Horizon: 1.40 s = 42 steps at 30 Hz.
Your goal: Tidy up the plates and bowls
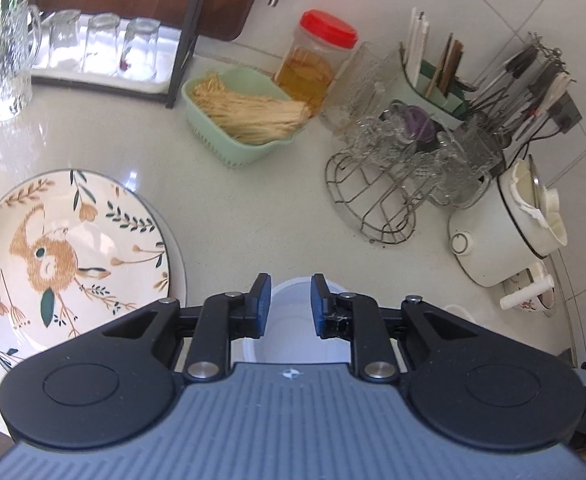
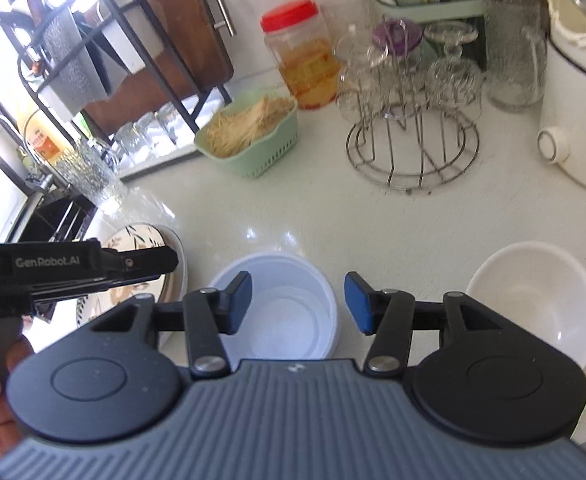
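The left tool (image 1: 291, 306) hides the near half of the white bowl (image 1: 291, 296); the patterned plate (image 1: 73, 256) to its left is partly covered too

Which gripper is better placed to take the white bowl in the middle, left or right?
Probably the right gripper. Its jaws stand open, apart from the rim on both sides of the stacked white bowls. The left gripper shows a narrower gap over that same stack, beside the patterned plate.

Bright window daylight from upper left, glare on the countertop (image 2: 293, 216), fisheye-warped edges.
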Motion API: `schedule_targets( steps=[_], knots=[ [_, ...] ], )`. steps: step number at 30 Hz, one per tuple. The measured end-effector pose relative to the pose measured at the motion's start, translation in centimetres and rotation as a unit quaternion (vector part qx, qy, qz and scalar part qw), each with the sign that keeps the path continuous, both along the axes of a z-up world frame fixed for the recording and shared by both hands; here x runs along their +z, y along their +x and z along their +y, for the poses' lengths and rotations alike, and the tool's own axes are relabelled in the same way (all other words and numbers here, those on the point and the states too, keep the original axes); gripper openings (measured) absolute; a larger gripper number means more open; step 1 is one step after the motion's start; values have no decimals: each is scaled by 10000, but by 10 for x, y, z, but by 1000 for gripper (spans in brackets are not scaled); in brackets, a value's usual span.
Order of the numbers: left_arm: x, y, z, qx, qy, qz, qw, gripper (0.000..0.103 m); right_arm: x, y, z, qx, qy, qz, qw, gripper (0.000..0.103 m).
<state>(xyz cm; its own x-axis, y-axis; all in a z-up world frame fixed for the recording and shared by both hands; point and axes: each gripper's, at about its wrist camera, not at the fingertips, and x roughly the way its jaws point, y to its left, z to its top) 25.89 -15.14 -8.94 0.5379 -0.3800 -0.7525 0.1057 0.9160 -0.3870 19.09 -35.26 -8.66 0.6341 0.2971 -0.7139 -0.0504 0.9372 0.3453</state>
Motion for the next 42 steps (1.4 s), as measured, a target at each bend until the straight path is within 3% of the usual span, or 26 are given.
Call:
schedule_targets(
  steps=[19, 33, 42],
  knots=[
    [57, -14, -19, -423, 104, -693, 9966, 23, 55, -36, -5, -302, -499, -848, 9947, 54],
    [57, -13, -56, -1060, 243, -640, 9920, 24, 60, -61, -33, -1056, -606, -1042, 9871, 54],
    [46, -12, -103, -1584, 322, -590, 9851, 30, 54, -68, -59, -1501, -632, -982, 9817, 54]
  ],
)
